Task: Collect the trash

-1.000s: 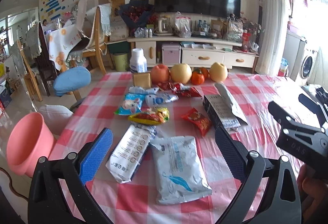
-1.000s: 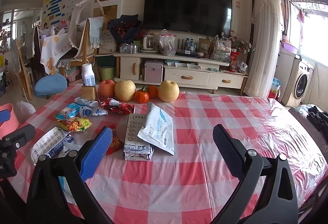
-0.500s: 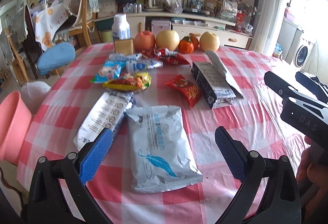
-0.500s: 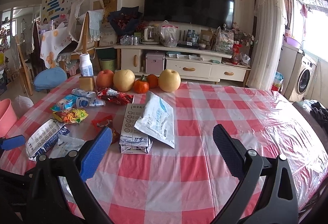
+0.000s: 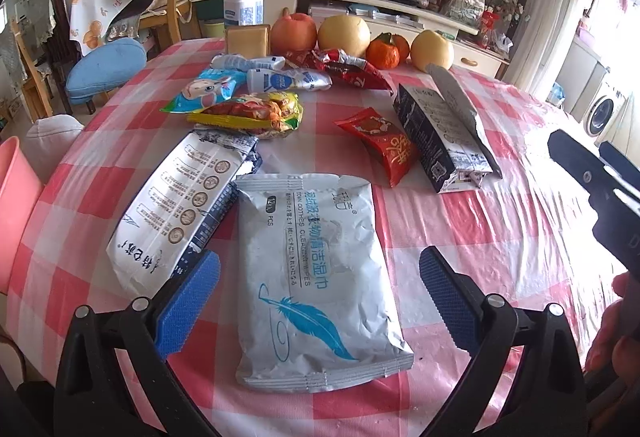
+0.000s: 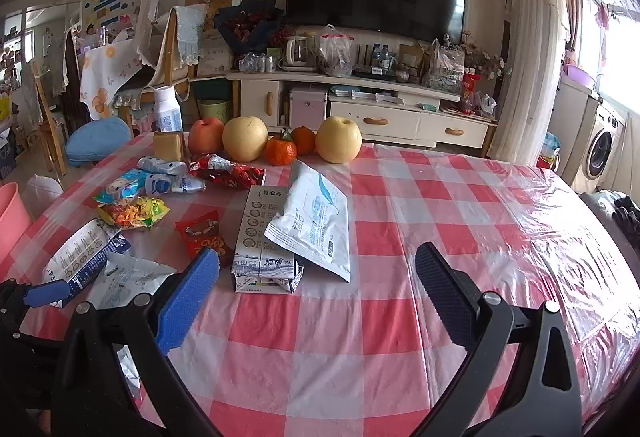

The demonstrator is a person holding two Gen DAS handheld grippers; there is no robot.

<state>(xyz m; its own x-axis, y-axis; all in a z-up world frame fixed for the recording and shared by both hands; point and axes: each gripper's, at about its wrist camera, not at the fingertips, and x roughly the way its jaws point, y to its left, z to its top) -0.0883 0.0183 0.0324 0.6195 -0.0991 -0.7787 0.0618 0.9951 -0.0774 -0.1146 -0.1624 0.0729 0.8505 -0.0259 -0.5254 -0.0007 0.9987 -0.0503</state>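
Note:
Wrappers lie on a red-checked table point(image 5: 500, 221). My left gripper point(image 5: 320, 301) is open, its jaws on either side of a grey wet-wipes pack point(image 5: 316, 269), low over it. A white milk carton point(image 5: 180, 205) lies flat to its left. A red snack bag point(image 5: 384, 145) and a dark carton point(image 5: 436, 141) with a foil pack point(image 6: 316, 221) on it lie further in. My right gripper point(image 6: 316, 289) is open and empty, above the table in front of that dark carton point(image 6: 264, 249). Its fingers point(image 5: 580, 169) show at the right of the left wrist view.
A pink bin point(image 5: 16, 213) stands off the table's left edge. Fruit point(image 6: 336, 139), a white bottle point(image 6: 168, 113) and several small wrappers point(image 5: 248, 109) lie along the far side. A blue stool point(image 6: 96, 141), chairs and a TV cabinet point(image 6: 360, 109) stand beyond.
My left gripper has moved forward and down over the wet-wipes pack, which now lies between its jaws. My right gripper has barely moved.

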